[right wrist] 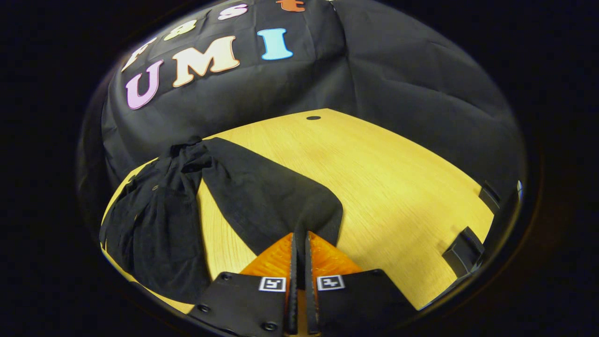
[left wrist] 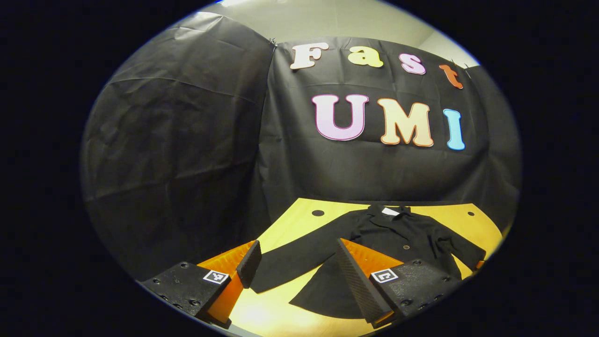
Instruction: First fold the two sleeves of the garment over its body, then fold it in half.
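Note:
A black button-front garment [left wrist: 398, 234] lies spread on the yellow wooden table [left wrist: 290, 220], collar toward the back wall. One long sleeve [left wrist: 290, 262] runs out toward me, and its end lies between the two fingers of my left gripper [left wrist: 297, 255], which is open and not pressing on the cloth. In the right gripper view the other sleeve [right wrist: 262, 192] stretches from the bunched body [right wrist: 154, 224] down to my right gripper [right wrist: 300, 236]. That gripper's fingers are closed together with the sleeve's cuff edge pinched between them.
The tabletop [right wrist: 383, 178] reaches wide to the right of the sleeve, with a small dark hole [right wrist: 313, 118] near its far edge. Two black clamps [right wrist: 461, 255] sit on the right rim. Black cloth walls stand close behind the table.

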Tool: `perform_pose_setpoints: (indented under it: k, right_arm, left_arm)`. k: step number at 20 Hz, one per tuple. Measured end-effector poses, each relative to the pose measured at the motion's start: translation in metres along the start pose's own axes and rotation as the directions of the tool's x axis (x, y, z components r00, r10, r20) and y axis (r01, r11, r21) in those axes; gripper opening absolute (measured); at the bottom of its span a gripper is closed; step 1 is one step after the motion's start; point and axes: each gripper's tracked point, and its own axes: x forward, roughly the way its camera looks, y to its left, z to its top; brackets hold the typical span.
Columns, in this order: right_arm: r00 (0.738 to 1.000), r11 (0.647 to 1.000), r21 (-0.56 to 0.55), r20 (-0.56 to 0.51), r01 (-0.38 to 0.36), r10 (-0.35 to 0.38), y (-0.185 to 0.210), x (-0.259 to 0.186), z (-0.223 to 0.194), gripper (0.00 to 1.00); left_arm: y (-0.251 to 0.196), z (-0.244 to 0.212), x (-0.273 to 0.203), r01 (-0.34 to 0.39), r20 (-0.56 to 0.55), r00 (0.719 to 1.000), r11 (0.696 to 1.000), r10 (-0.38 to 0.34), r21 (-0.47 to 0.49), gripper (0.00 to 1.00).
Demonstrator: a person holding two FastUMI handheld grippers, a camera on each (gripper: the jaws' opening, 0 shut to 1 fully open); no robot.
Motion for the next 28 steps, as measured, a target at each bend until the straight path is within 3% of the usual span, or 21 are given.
perform_pose_setpoints:
  k: [6,7,9,10,11,15,28]
  right_arm:
    - [0.999,0.999,-0.038,-0.030,0.010,-0.011,-0.001,0.001,0.000,0.10]
    - [0.999,0.999,-0.031,-0.042,0.016,-0.017,-0.001,-0.001,-0.001,0.05]
    - [0.998,0.999,-0.035,-0.061,0.017,-0.019,0.000,0.001,0.001,0.05]
    - [0.998,0.999,-0.032,-0.066,0.016,-0.018,0.000,0.002,0.002,0.02]
    - [0.997,1.000,-0.017,-0.080,0.018,-0.020,0.000,0.003,0.002,0.05]
    - [0.993,0.999,0.038,-0.114,0.000,0.004,0.005,0.000,0.011,0.02]
    - [0.991,0.993,0.005,0.059,-0.121,0.121,0.084,-0.008,0.155,0.02]
  left_arm:
    - [-0.009,-0.002,0.003,0.034,-0.005,0.999,0.999,-0.034,0.005,0.94]
    - [-0.010,-0.002,0.002,0.038,-0.006,0.999,0.999,-0.038,0.008,0.94]
    - [-0.013,-0.004,0.001,0.046,-0.007,0.999,0.999,-0.046,0.015,0.94]
    - [-0.012,-0.004,0.001,0.046,-0.009,0.999,0.999,-0.046,0.019,0.94]
    - [-0.011,-0.005,0.000,0.045,-0.010,0.999,0.999,-0.045,0.022,0.94]
    - [-0.006,-0.014,0.000,0.036,-0.031,0.999,0.999,-0.036,-0.006,0.94]
    - [0.010,-0.019,0.006,-0.008,-0.048,0.999,0.999,0.007,-0.033,0.94]
